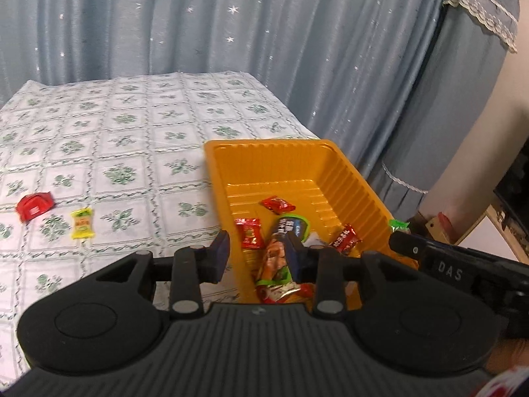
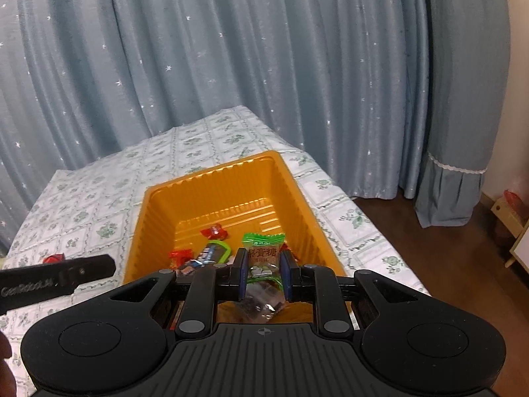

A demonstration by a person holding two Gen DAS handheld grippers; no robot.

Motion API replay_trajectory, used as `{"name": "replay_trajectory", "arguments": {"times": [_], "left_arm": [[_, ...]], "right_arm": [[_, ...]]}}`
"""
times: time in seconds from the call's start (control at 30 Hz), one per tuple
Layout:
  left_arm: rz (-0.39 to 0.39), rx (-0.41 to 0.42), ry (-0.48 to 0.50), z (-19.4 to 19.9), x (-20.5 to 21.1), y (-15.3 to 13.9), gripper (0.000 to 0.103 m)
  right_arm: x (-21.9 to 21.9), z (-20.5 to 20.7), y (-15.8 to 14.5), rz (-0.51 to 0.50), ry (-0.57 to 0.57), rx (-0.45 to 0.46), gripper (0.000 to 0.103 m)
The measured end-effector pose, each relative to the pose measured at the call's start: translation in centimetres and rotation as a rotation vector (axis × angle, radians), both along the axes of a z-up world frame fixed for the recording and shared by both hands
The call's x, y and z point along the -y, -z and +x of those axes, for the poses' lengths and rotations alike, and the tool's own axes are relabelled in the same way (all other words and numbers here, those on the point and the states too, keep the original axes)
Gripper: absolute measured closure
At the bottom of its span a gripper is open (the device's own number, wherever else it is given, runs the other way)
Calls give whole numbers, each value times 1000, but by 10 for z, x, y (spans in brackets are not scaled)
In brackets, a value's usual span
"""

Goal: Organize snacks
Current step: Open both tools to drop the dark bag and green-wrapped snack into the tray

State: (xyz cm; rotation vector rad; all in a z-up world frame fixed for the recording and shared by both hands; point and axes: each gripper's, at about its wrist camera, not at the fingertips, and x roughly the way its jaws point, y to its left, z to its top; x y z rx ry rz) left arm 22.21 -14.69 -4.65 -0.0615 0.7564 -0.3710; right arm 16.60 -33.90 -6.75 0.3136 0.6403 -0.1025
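Note:
An orange plastic tray (image 1: 350,178) sits on the table and holds several wrapped snacks, among them a long bar (image 1: 277,254) and small red packets (image 1: 248,232). My left gripper (image 1: 259,253) is open and empty, over the tray's near left rim. A red packet (image 1: 34,205) and a yellow candy (image 1: 82,222) lie on the cloth to the left. In the right wrist view my right gripper (image 2: 263,273) is shut on a green-wrapped candy (image 2: 263,258), held above the tray (image 2: 158,218).
The table has a white cloth with green flower squares (image 1: 132,139). Blue star curtains (image 1: 231,26) hang behind. The table's right edge drops to a wooden floor (image 2: 446,264). The right gripper's body (image 1: 463,268) shows at the right of the left wrist view.

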Motion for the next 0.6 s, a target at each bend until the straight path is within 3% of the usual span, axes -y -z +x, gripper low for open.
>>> {"name": "replay_trajectory", "arguments": {"times": [0.2,0.3,0.33,0.37,0.43,0.6], "left_arm": [[-5,-3,-35,-4,-13,1,69],[-5,-3,-48,-6,-18,2,57],[-5,-3,-51,-7,-20,2,56],[-4,-4,-55,-8,-22,3,55],[-7,-8,-64,-12,-27,3,54],[-18,-14,-90,-29,-41,1,53]], "right_arm": [[-6,10,0,18,-37,15,82],[-1,17,4,95,-48,26,82],[1,18,5,120,-43,17,79],[3,19,5,129,-32,13,62],[6,15,5,143,-15,27,41],[6,-1,-3,141,-6,34,41]]}}
